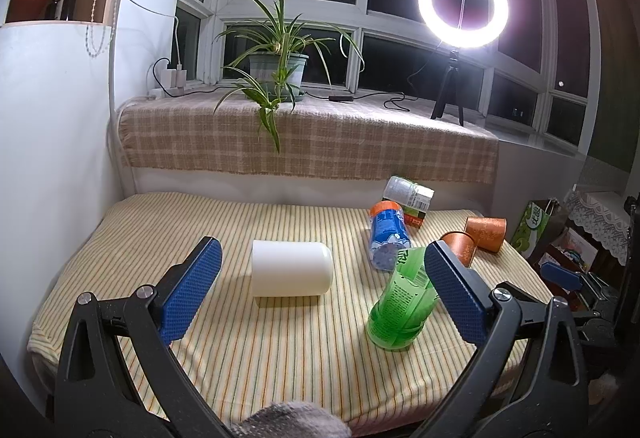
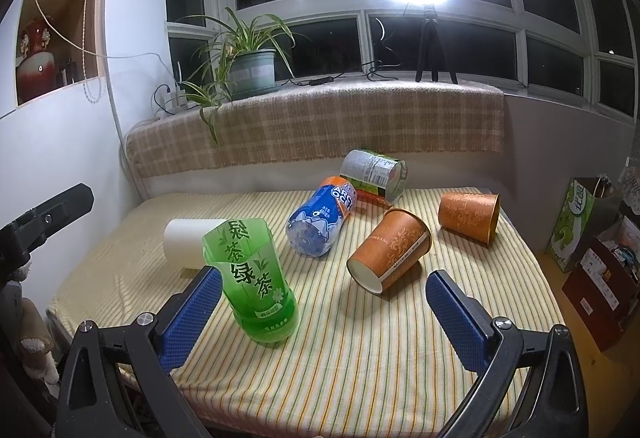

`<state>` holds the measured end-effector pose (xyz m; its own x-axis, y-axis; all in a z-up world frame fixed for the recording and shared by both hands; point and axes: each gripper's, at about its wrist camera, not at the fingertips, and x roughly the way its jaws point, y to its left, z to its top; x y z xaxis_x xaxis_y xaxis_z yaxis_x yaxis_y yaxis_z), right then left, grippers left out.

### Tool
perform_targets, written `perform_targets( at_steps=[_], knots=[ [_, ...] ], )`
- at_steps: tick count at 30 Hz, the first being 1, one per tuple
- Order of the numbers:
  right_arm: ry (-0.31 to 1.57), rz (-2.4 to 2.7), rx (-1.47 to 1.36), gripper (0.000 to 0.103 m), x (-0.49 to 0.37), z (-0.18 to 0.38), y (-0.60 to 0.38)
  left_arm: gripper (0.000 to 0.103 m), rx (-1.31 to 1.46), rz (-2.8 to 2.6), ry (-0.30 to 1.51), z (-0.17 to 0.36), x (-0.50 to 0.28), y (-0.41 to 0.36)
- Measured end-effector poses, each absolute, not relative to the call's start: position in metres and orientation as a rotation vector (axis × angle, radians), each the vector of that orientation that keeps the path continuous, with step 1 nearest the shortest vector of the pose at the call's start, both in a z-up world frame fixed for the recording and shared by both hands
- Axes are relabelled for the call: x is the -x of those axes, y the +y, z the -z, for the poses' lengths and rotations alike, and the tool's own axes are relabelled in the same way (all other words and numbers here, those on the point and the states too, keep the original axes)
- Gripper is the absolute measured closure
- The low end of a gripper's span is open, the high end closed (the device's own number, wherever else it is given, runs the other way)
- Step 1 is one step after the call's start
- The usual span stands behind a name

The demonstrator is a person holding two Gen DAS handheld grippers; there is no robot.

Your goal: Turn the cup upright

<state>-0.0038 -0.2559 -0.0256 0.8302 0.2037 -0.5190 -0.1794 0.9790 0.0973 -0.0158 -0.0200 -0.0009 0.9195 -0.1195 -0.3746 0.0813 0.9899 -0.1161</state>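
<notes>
A white cup [image 1: 291, 274] lies on its side on the striped table cover; it also shows in the right wrist view [image 2: 188, 247]. My left gripper [image 1: 320, 250] is open, its blue pads either side of the white cup and short of it. A green cut-bottle cup [image 2: 256, 286] stands upright, seen too in the left wrist view [image 1: 400, 302]. Two orange paper cups [image 2: 390, 252] [image 2: 470, 216] lie on their sides. My right gripper [image 2: 324, 284] is open and empty, with the green cup by its left pad.
A blue bottle-cup [image 2: 322, 218] and a silver-labelled can [image 2: 374, 172] lie on their sides further back. A potted plant [image 1: 278, 68] and a ring light on a tripod [image 1: 462, 6] stand on the sill. Bags and boxes [image 2: 592, 238] sit right of the table.
</notes>
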Motion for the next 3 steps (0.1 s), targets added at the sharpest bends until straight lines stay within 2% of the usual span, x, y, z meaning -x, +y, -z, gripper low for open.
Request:
perform_targets(
  at_steps=[3],
  knots=[
    [0.561, -0.205, -0.044, 0.000, 0.0028, 0.0267, -0.2555, 0.000, 0.096, 0.098, 0.382, 0.0021, 0.0166, -0.0190]
  ],
)
